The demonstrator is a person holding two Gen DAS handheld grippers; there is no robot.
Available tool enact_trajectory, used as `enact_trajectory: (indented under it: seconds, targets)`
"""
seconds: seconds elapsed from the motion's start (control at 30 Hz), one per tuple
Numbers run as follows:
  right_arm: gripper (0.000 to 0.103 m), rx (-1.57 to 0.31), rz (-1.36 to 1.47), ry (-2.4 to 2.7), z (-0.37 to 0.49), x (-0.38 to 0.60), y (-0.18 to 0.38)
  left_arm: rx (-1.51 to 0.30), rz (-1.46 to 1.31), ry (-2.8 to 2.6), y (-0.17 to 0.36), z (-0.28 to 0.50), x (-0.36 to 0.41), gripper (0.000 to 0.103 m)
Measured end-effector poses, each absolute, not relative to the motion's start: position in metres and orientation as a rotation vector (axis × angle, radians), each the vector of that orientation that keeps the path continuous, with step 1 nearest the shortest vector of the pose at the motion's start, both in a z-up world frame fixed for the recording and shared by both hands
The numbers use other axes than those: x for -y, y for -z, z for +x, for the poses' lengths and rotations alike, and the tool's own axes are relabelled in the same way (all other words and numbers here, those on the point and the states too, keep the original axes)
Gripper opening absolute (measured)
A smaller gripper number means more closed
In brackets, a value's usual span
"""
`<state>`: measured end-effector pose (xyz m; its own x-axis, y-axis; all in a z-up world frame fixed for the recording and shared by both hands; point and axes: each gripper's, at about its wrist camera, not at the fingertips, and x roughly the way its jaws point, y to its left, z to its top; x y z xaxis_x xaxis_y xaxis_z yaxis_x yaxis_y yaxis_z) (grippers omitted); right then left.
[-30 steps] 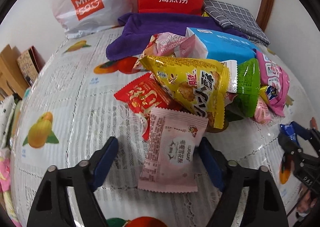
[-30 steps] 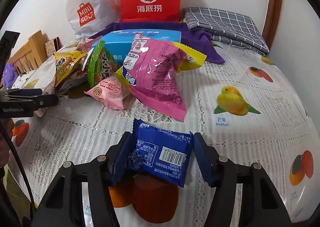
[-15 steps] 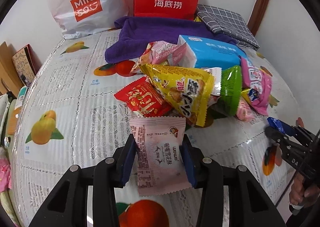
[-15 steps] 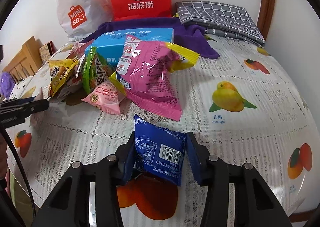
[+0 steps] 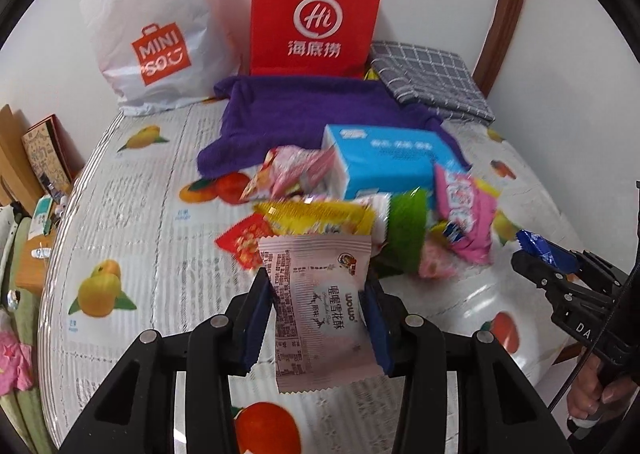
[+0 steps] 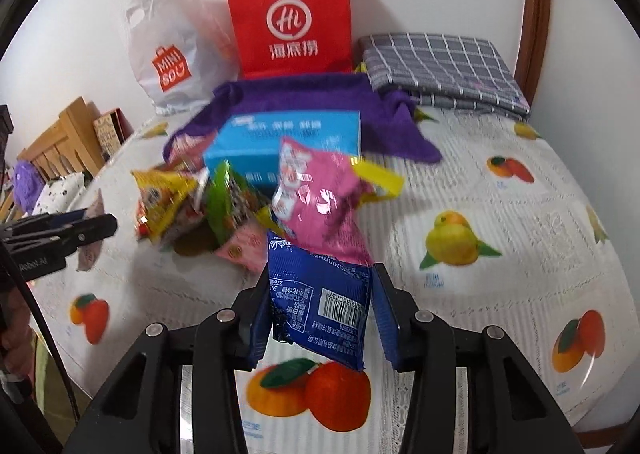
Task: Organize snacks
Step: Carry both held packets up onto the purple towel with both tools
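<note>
Surface: table (image 6: 520, 214) w/ white lace-pattern cloth, fruit prints
Left gripper (image 5: 318, 314): clamped on pale pink packet (image 5: 316, 314), held above cloth
Right gripper (image 6: 320, 310): clamped on blue packet (image 6: 318, 302), also off the cloth
Snack pile (image 5: 360, 214): mid-table, just beyond both grippers; blue box (image 5: 384, 158) at its back
Rear, by white wall: purple towel (image 5: 304, 110), red paper bag (image 5: 316, 18), white plastic bag (image 5: 156, 42), grey checked cloth (image 5: 428, 74)
Left edge: wooden furniture (image 6: 60, 142)
</note>
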<state>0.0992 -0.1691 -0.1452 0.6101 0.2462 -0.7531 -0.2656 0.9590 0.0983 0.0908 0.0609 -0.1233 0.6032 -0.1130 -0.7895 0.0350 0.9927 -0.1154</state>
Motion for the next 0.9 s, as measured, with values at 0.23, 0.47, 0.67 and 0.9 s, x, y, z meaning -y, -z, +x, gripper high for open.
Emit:
enact_trajectory:
  seconds: [0.23, 0.47, 0.67, 0.9]
  targets:
    - [0.045, -0.827, -0.028, -0.295, 0.113, 0.158, 0.113, -0.883, -0.076, 0.098, 0.096, 0.110, -0.053, 0.041]
    - [0.045, -0.779, -0.036, -0.290, 0.143, 0.152, 0.085, -0.863, -0.082, 0.110, 0.075, 0.138, -0.052, 0.041]
    - [0.045, -0.746, -0.031, -0.300, 0.178, 0.145, 0.066, -0.845, -0.094, 0.112, 0.058, 0.169, -0.056, 0.041]
    - [0.045, -0.726, -0.001, -0.331, 0.226, 0.137, 0.053, -0.831, -0.082, 0.113, 0.043, 0.208, -0.063, 0.041]
